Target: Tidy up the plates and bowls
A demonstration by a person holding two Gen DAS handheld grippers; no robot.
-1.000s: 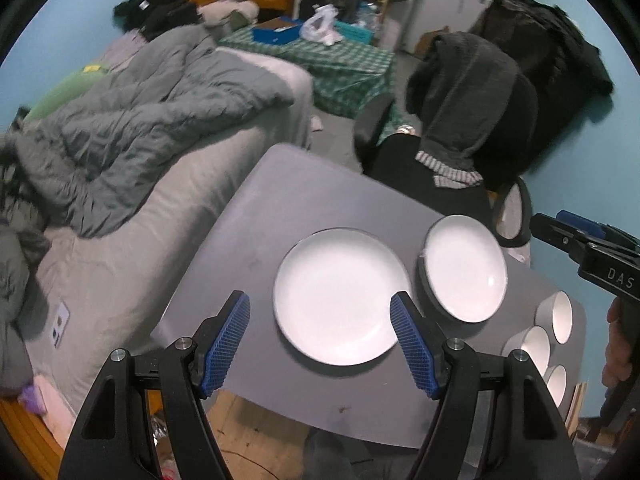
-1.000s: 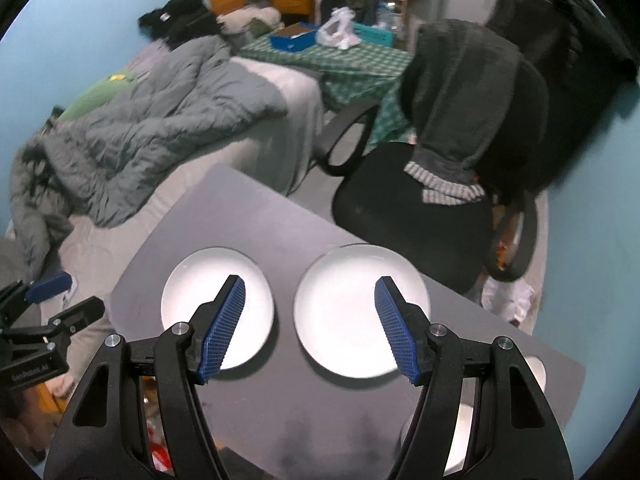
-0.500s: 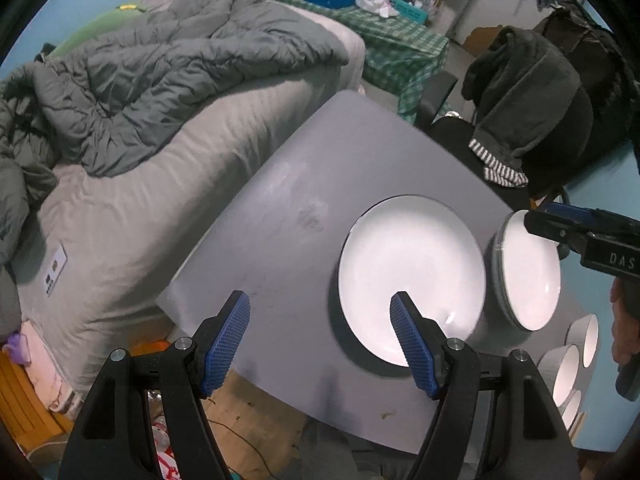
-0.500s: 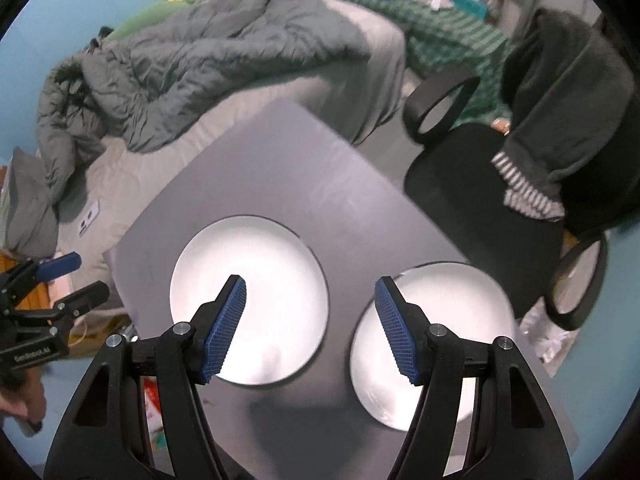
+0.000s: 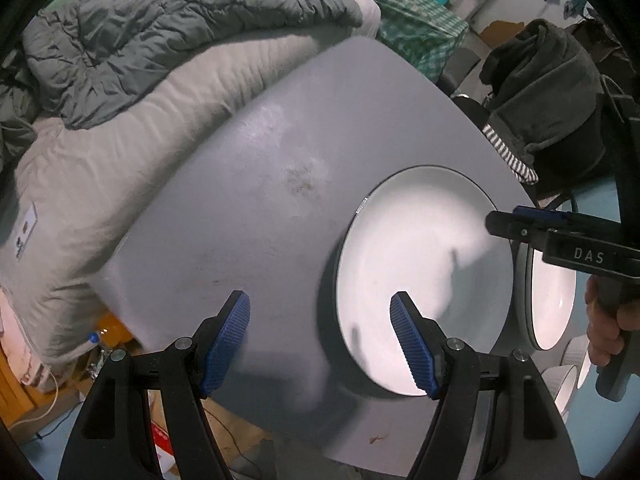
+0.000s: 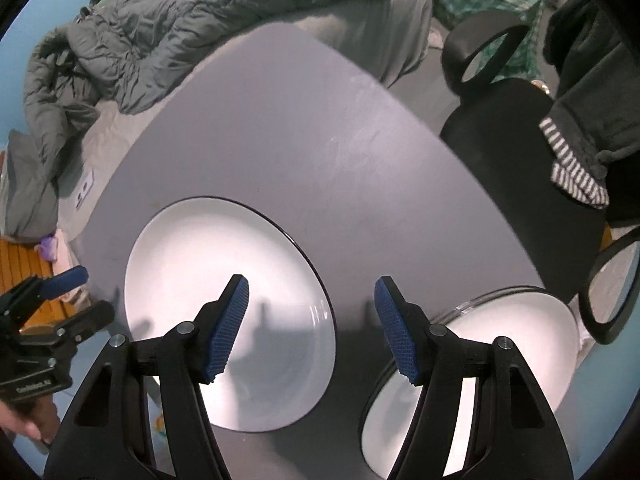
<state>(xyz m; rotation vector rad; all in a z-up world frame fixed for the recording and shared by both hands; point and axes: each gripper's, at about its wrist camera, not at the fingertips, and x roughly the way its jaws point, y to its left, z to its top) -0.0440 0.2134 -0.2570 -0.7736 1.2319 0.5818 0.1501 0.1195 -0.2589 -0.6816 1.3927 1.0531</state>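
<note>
Dim indoor light, cool cast. Overhead source: white large plate [image 5: 420, 280] blows out to glare in both views, fine detail lost. Finger shadows fall on plate and gray table [image 5: 260, 184]. Motion blur smears table's near edge in left wrist view; duvet [image 6: 168, 28] soft too. Strong fisheye bending, black vignette at corners.

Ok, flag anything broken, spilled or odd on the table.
Nothing broken or spilled. Only oddity: a dull scuffed smudge on the table, left of the big plate. The stacked plates sit level.
</note>
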